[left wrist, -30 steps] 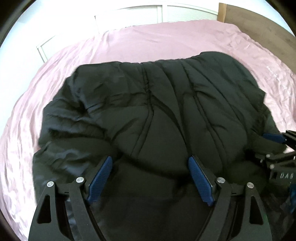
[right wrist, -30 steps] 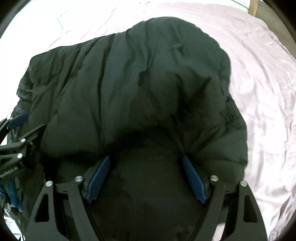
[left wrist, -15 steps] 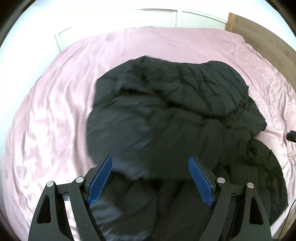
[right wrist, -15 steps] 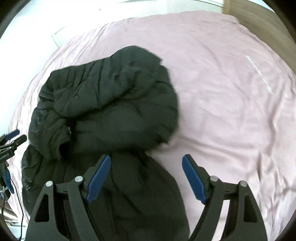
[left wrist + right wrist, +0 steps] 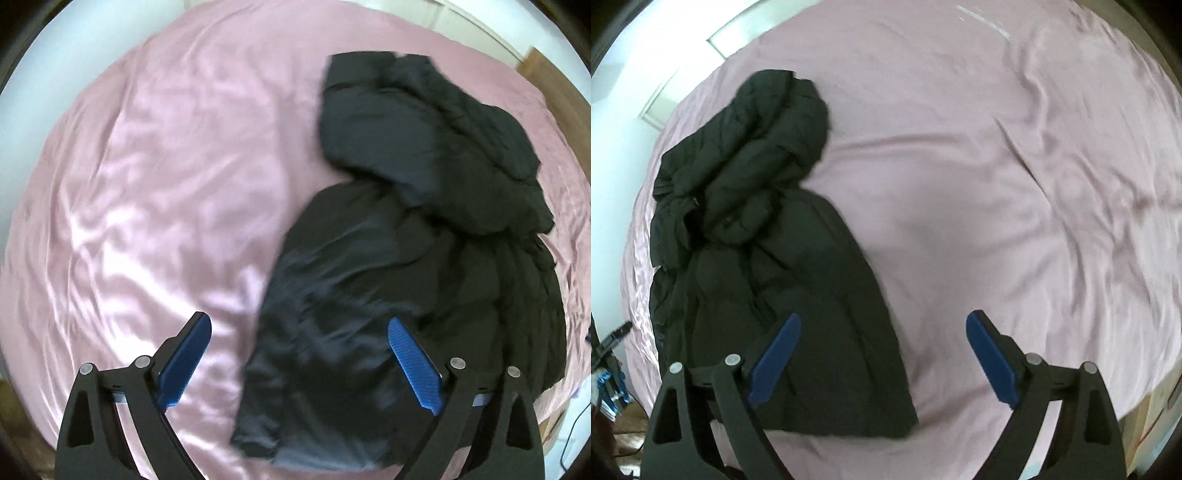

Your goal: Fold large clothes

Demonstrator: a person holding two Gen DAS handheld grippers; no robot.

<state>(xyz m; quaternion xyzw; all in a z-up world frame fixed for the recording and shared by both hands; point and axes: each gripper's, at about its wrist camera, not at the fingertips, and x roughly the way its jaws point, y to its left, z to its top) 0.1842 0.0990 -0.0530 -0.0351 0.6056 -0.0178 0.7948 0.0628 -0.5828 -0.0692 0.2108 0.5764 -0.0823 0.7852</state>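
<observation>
— On the pink bedsheet (image 5: 155,192) the black puffer jacket (image 5: 406,258) lies in one long rumpled heap, the far part bunched over on itself, the near part spread flatter toward the edge of the bed.

— Folded, would you say?

— Hardly. It looks doubled over once, loosely, with no clean edges. I'd judge most of the work is still ahead: smoothing it out, squaring it, folding again.

— And the grippers?

— Both above the bed, pointing down, holding nothing. The left gripper (image 5: 297,360) has its jaws wide apart, one blue pad over the sheet and the other over the jacket's near part. The right gripper (image 5: 882,360) is just as wide, its one pad over the jacket's side edge and the other over bare sheet.

— Different from a second ago?

— Very. Then the jacket filled both views right up against the pads; now it lies off to one side, and both sets of jaws have just opened further with nothing pinched between them.
</observation>
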